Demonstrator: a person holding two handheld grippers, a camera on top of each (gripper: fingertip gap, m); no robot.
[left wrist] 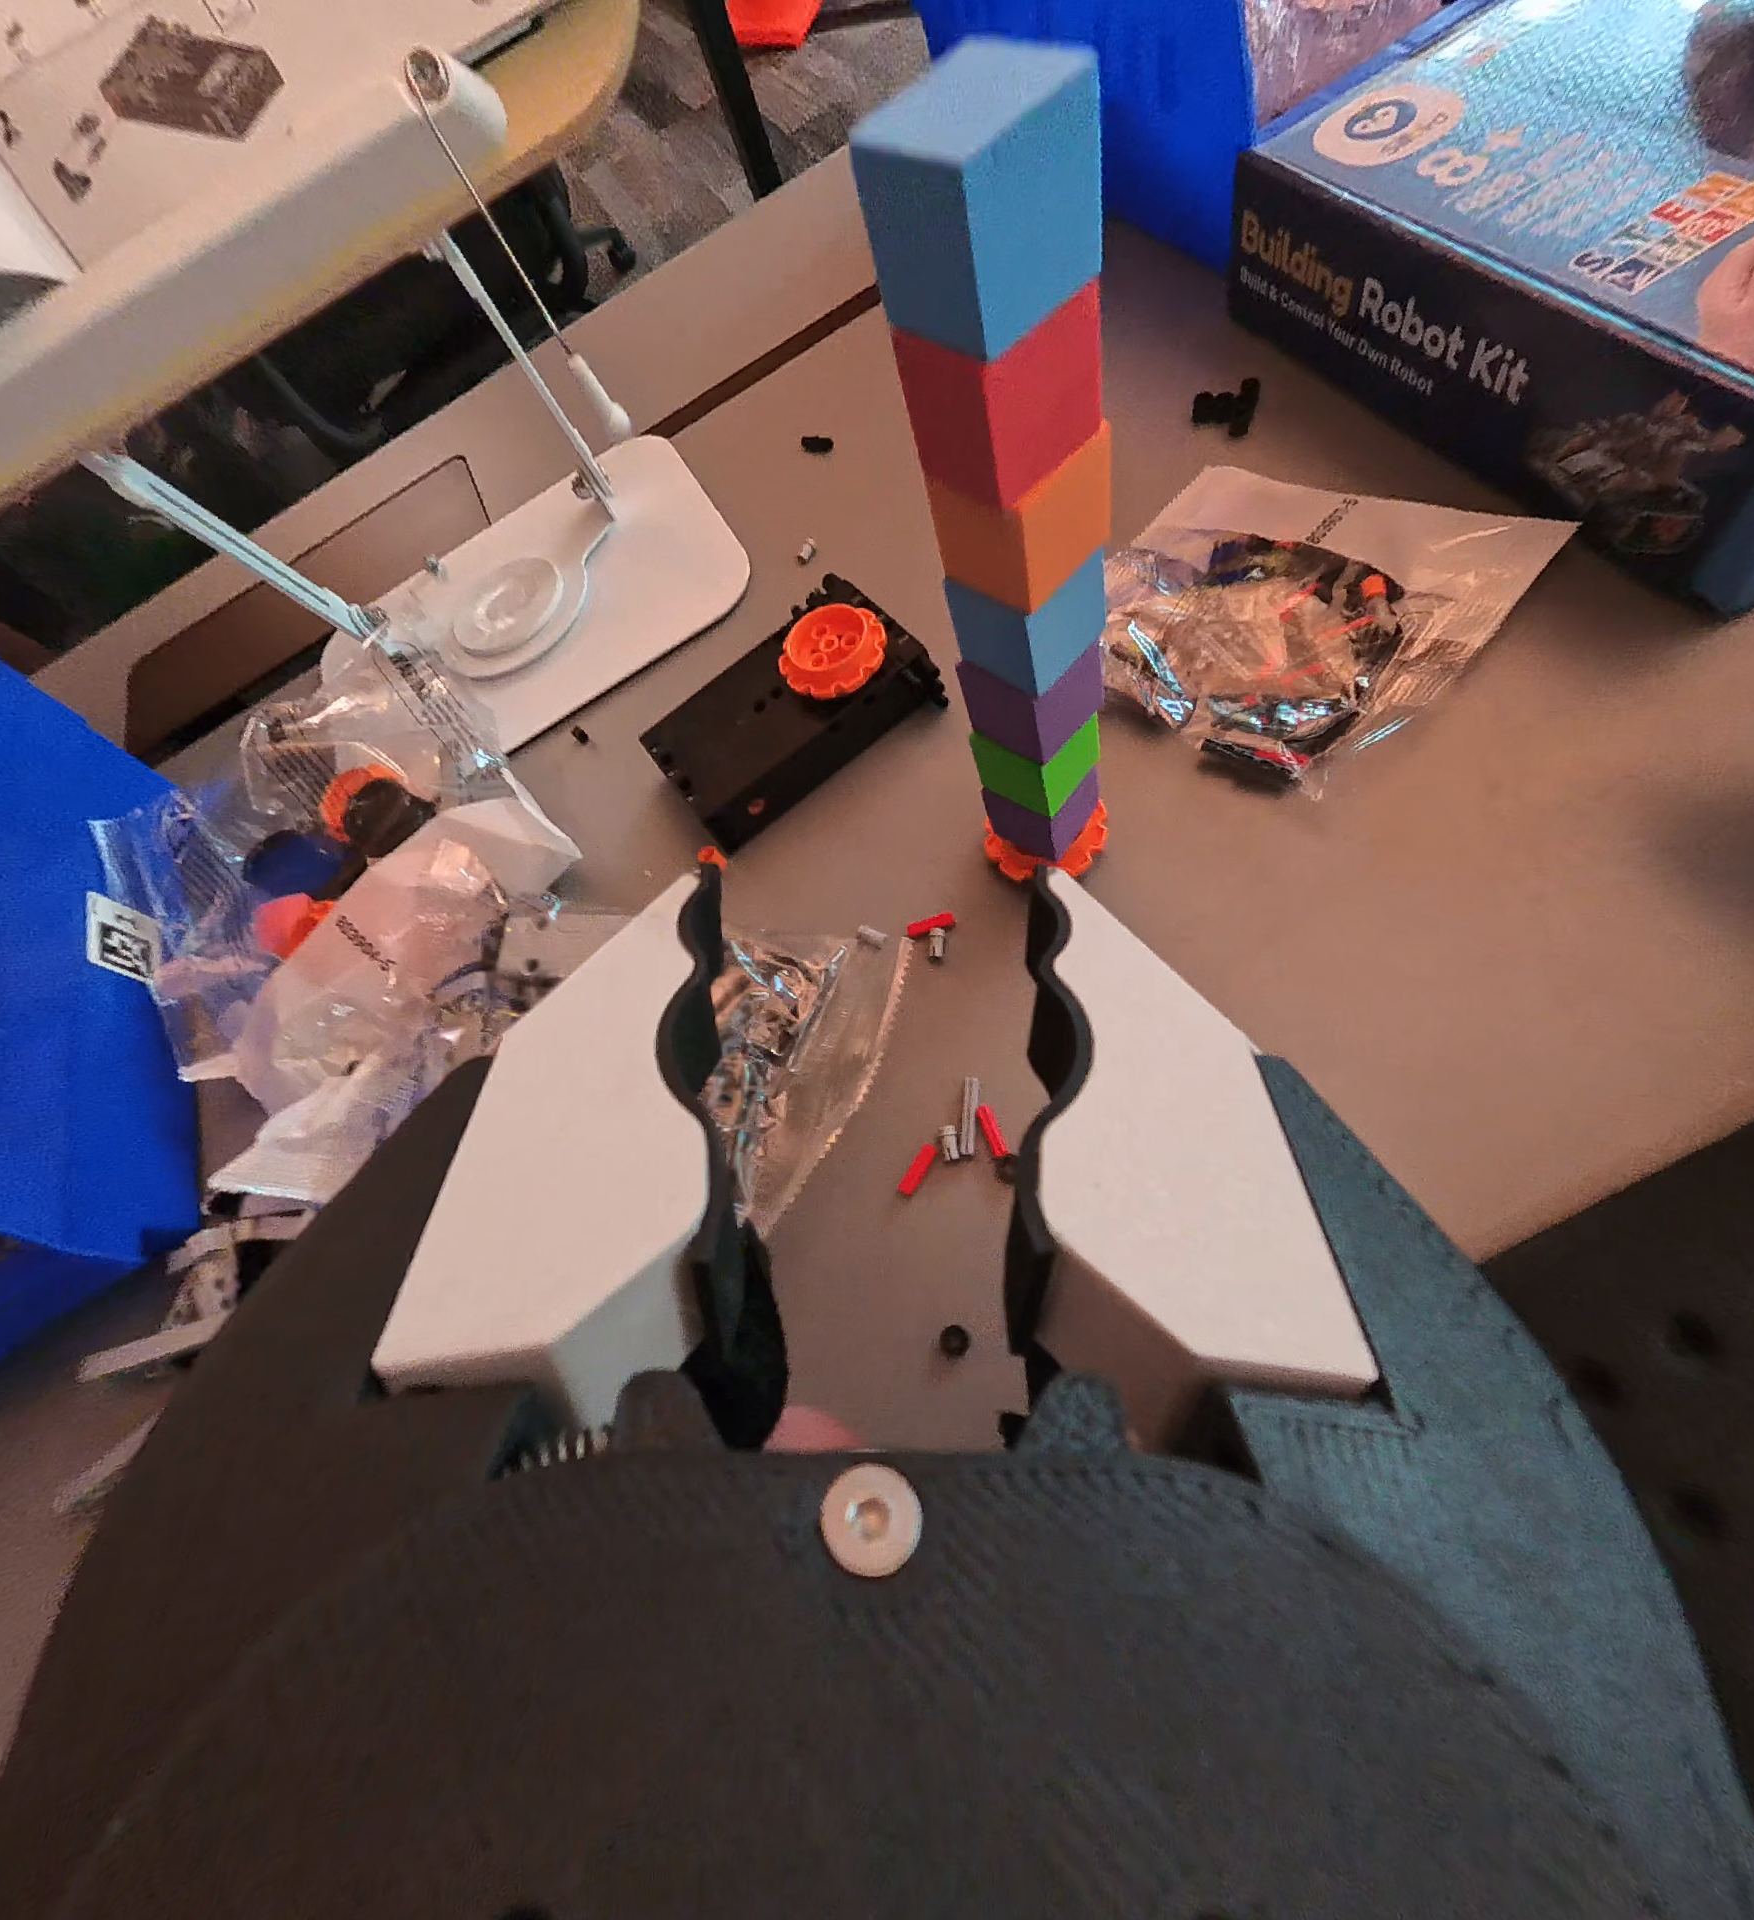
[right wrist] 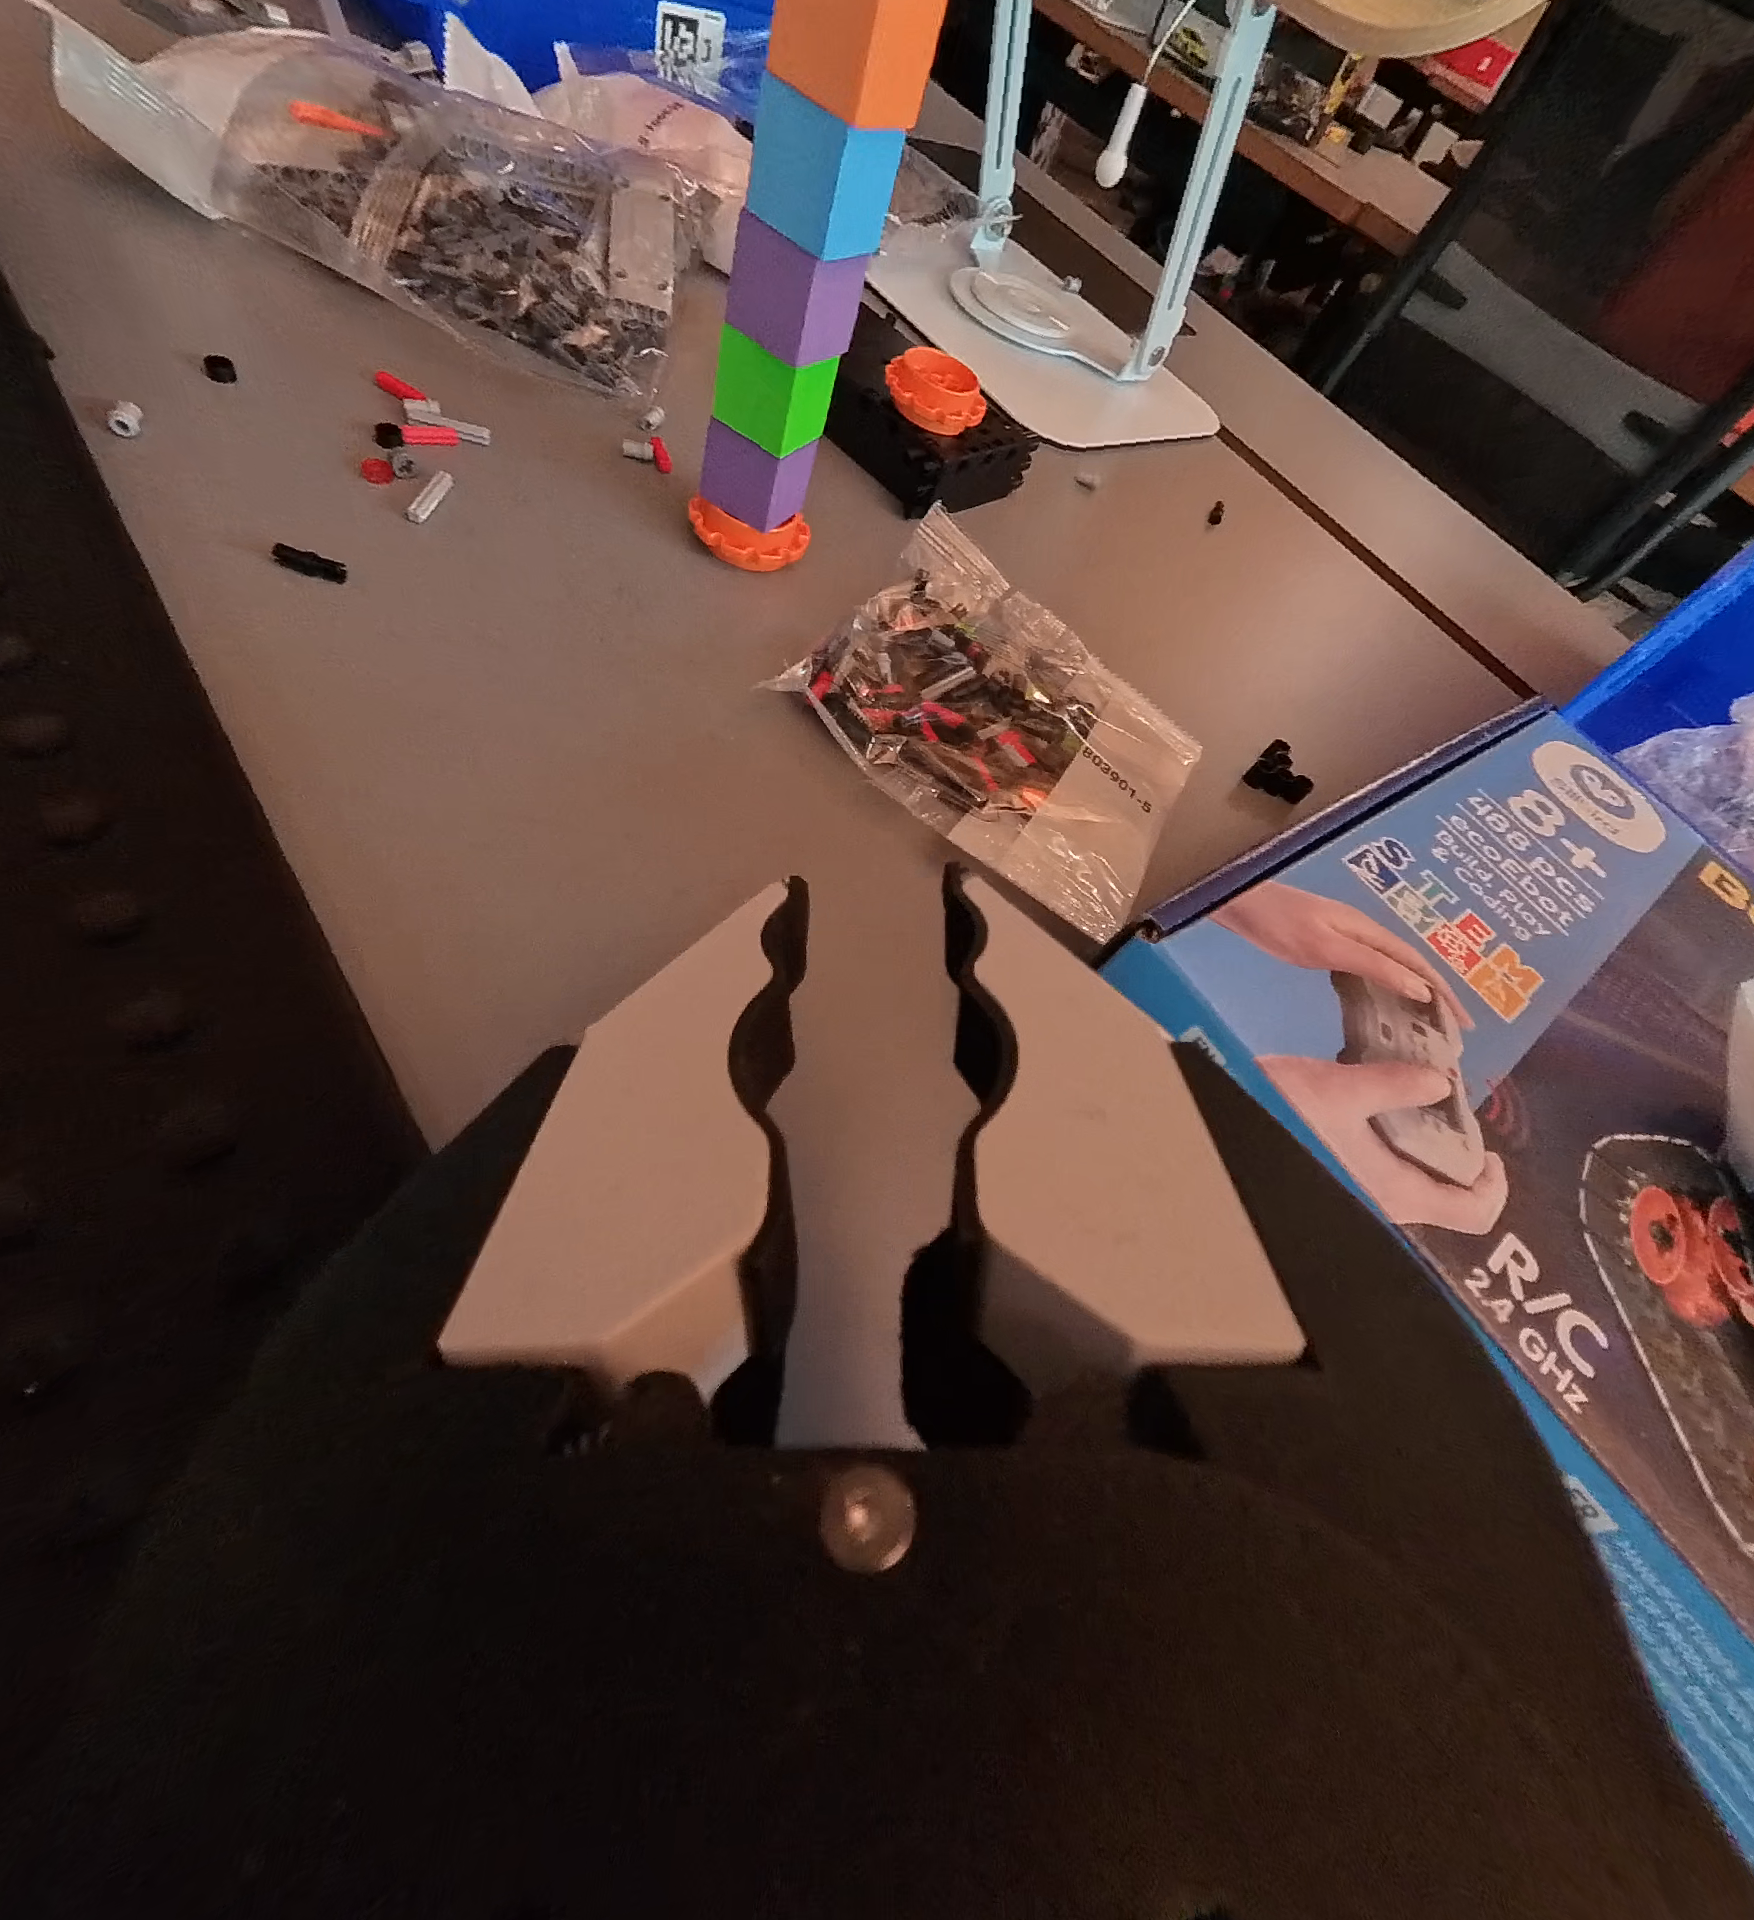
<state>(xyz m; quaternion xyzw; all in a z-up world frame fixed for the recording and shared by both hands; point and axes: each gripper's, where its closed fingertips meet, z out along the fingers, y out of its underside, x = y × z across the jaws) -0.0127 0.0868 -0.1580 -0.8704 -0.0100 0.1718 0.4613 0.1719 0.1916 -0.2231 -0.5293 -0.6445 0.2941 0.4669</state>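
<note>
Grippers both unclenched and empty. Our left gripper (left wrist: 873,894) hangs low over the grey table (left wrist: 1372,987), jaws wide; its right fingertip sits just beside the orange toothed wheel (left wrist: 1044,847) under the block tower (left wrist: 1018,499). We cannot tell whether it touches. Our right gripper (right wrist: 873,883) has a narrower gap and is well apart from the tower, nearest the small clear parts bag (right wrist: 987,727) and the corner of the blue kit box (right wrist: 1475,987).

Tower: seven coloured cubes by our count, stacked upright on the wheel, corners twisted slightly out of line from one cube to the next. Judgement: tall, narrow footing, likely to tip at a light sideways knock.

Around it: loose red and grey pins (left wrist: 961,1138) between the left jaws, a crinkled clear bag (left wrist: 800,1039) under the left finger, a black block with an orange wheel on top (left wrist: 800,707) to the left of the tower, a white lamp base (left wrist: 634,551) behind.

Handling note, as judgement: any work near the tower's base wants slow, straight moves, jaws kept level, nothing brushing the wheel sideways. Pins are tiny; fingertips would need to centre squarely over one.
</note>
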